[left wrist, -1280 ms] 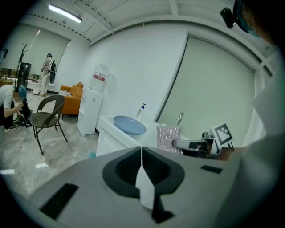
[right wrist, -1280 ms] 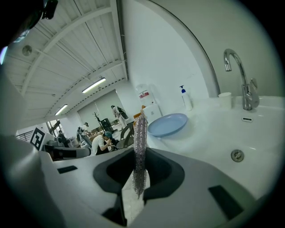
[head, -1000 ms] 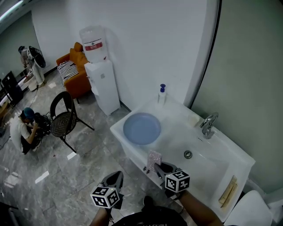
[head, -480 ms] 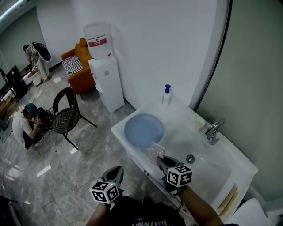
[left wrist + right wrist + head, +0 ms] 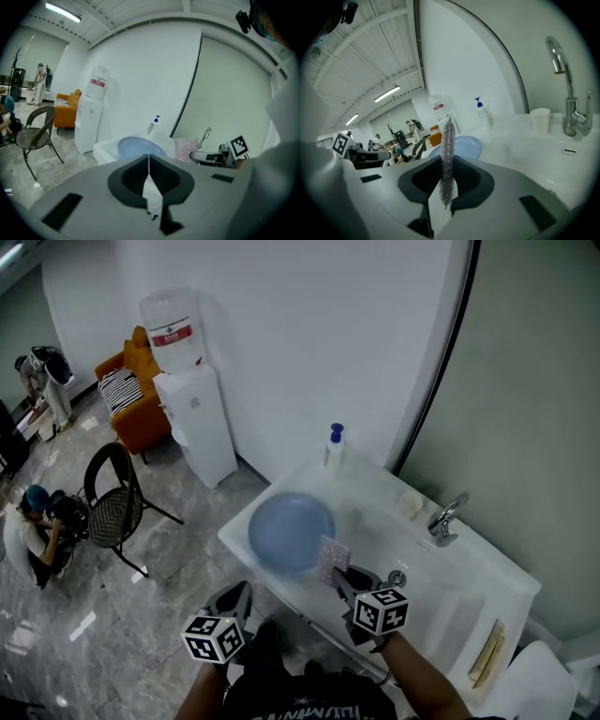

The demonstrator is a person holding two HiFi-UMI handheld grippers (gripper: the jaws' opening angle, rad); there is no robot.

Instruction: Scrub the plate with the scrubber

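In the head view a white desk (image 5: 469,568) with a sunken sink stands against the wall. The blue plate (image 5: 289,531) lies flat on its left end, close to the front-left corner. The right gripper (image 5: 339,576) sits over the desk's front edge, pinching the silvery scrubber (image 5: 330,559) upright just beside the plate's near rim; whether they touch cannot be told. The left gripper (image 5: 234,596) hangs off the desk, over the floor, short of the front edge. A soap bottle (image 5: 334,444) stands at the back-left corner and a faucet (image 5: 442,517) at the back edge.

In the left gripper view the jaws are pressed together with nothing between them — beyond them lie the plate (image 5: 138,146) and the scrubber (image 5: 186,149).

In the right gripper view the jaws clamp the scrubber (image 5: 447,154) edge-on, its mesh rising above them. The plate (image 5: 461,147) shows behind it, and a white cup (image 5: 540,119) stands beside the faucet (image 5: 567,93).
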